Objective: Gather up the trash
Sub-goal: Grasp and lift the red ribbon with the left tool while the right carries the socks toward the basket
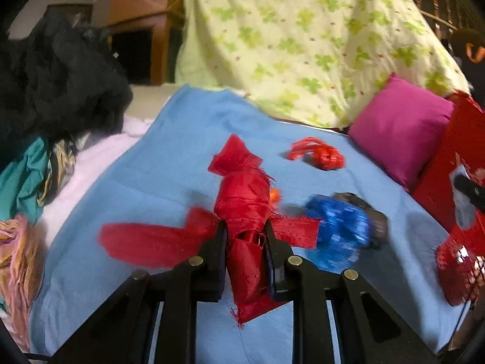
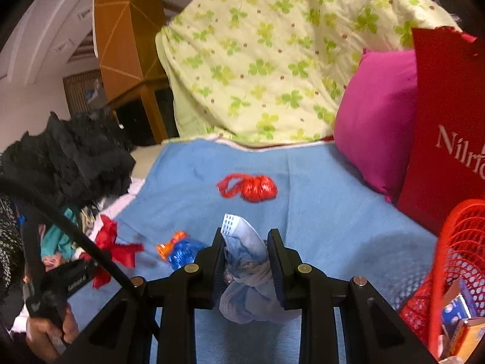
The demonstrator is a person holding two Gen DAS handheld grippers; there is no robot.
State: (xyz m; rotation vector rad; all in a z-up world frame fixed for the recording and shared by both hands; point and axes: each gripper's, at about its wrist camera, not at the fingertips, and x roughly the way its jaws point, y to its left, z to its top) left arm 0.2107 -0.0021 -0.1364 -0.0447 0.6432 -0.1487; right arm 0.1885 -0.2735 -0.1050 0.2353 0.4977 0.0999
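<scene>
My left gripper (image 1: 245,227) is shut on a bundle of red cloth scraps (image 1: 242,206), lifted a little above the blue sheet (image 1: 169,163). In the right wrist view the same red cloth (image 2: 113,250) hangs at the left, with a hand (image 2: 50,330) on the left gripper's handle. My right gripper (image 2: 245,236) is shut on a crumpled pale blue wad (image 2: 245,285). On the sheet lie a blue shiny wrapper (image 1: 339,233) (image 2: 182,251) with an orange scrap (image 2: 172,242) beside it, and a red shiny wrapper (image 1: 321,154) (image 2: 251,186) farther back.
A red mesh basket (image 2: 454,261) (image 1: 460,270) holding small boxes stands at the right. Behind it are a red bag (image 2: 445,127) and a magenta pillow (image 2: 376,121) (image 1: 400,130). A green-patterned quilt (image 1: 303,39) rises at the back. Black and mixed clothes (image 1: 54,85) pile up at the left.
</scene>
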